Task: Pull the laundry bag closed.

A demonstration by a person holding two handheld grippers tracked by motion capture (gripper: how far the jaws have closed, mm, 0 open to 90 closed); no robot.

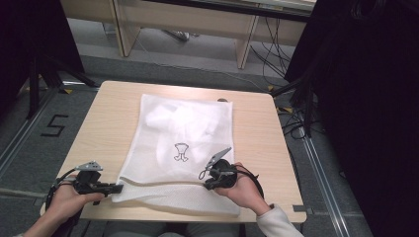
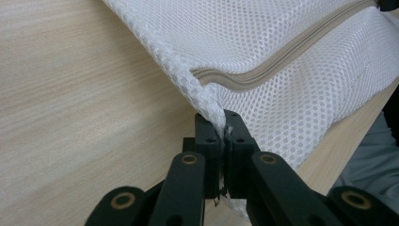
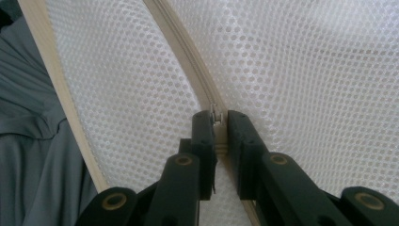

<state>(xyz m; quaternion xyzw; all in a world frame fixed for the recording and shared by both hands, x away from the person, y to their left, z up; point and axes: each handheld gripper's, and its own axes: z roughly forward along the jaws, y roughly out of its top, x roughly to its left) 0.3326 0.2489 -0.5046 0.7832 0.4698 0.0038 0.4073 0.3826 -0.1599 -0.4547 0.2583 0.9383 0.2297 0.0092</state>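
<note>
1. a white mesh bag lies flat on the light wooden surface, reaching from near the far edge down to the edge closest to the person.
2. through the mesh a heap of pale white cloth shows inside the bag, mostly in its far half; what sort of cloth it is cannot be told.
3. a small dark printed figure sits on the bag's upper face, near its middle.
4. a beige zipper runs across the bag's near end; in the left gripper view the closed teeth curve from the bag's corner away to the upper right.
5. the left gripper rests at the bag's near left corner, its jaws clenched on the corner of the mesh, which is pulled up into a small peak between the black pads.
6. the right gripper sits at the bag's near right part, over the zipper line.
7. in the right gripper view its jaws are closed around the zipper pull, a small metal piece pinched between the pads, with the zipper tape running away to the upper left.
8. the person's grey clothing shows past the surface's edge, below the bag's near end.
</note>
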